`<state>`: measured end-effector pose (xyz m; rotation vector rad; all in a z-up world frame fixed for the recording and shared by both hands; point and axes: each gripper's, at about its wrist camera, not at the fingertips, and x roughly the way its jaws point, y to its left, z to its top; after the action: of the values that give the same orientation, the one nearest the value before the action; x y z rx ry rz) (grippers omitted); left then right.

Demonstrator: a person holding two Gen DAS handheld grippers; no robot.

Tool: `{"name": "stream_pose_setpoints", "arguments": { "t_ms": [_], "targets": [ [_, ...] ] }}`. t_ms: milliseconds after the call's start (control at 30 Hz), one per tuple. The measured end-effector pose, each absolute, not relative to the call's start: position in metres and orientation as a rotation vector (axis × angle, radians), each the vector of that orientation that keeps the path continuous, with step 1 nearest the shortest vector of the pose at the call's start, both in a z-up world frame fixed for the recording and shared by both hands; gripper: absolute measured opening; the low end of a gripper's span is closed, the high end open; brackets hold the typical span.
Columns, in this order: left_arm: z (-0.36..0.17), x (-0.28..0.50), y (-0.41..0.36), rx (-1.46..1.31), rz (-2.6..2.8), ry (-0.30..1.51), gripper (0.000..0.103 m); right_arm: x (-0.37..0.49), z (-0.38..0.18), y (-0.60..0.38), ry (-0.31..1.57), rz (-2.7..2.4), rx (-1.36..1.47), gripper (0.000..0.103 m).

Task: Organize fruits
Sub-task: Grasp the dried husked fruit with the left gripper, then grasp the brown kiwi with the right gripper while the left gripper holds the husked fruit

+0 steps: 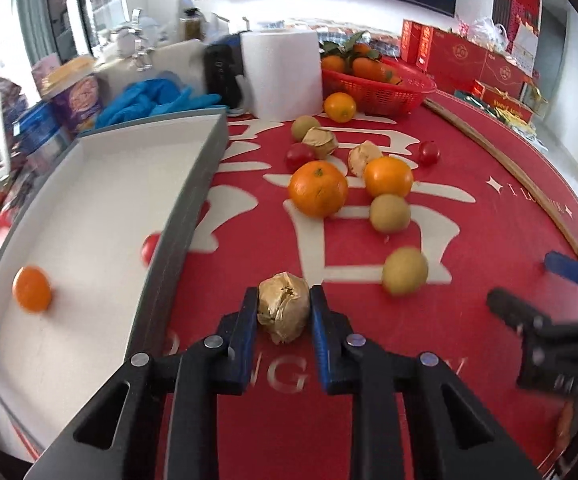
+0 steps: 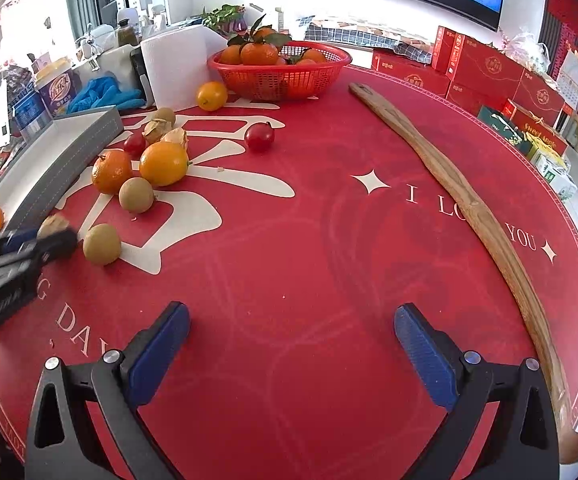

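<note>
My left gripper (image 1: 283,304) is shut on a papery brown husked fruit (image 1: 283,306), just right of the grey-walled white tray (image 1: 193,200). The tray holds a small orange (image 1: 32,289) and a red tomato (image 1: 150,247). Loose on the red mat lie oranges (image 1: 317,188), greenish-brown round fruits (image 1: 405,271), husked fruits (image 1: 321,142) and tomatoes (image 1: 428,153). My right gripper (image 2: 291,320) is open and empty over bare mat; it also shows in the left wrist view (image 1: 529,284). The left gripper appears in the right wrist view (image 2: 49,236), holding the husked fruit (image 2: 53,225).
A red basket (image 2: 285,78) of tangerines stands at the back, with a paper towel roll (image 1: 283,72) and an orange (image 2: 212,96) beside it. A long wooden stick (image 2: 469,200) lies along the right edge. Blue gloves, tubs and red boxes crowd the table's rim.
</note>
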<state>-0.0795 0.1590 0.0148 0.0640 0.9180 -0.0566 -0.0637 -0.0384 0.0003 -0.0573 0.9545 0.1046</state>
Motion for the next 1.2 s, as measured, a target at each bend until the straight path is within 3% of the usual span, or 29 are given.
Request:
{"name": "stream_pose_setpoints", "arguments": {
  "t_ms": [600, 1100, 1133, 1200],
  "targets": [
    [0.014, -0.111, 0.165, 0.058, 0.0, 0.867, 0.027, -0.062, 0.001, -0.035, 0.961, 0.094, -0.051, 0.103],
    [0.013, -0.129, 0.174, 0.047, 0.038, 0.865, 0.027, -0.037, 0.0, 0.064, 0.956, 0.331, -0.174, 0.102],
    [0.013, -0.13, 0.174, 0.049, 0.039, 0.864, 0.027, -0.035, 0.0, 0.069, 0.952, 0.331, -0.176, 0.102],
    [0.013, -0.13, 0.174, 0.052, 0.038, 0.862, 0.027, -0.034, 0.002, 0.072, 0.939, 0.332, -0.175, 0.085]
  ]
}}
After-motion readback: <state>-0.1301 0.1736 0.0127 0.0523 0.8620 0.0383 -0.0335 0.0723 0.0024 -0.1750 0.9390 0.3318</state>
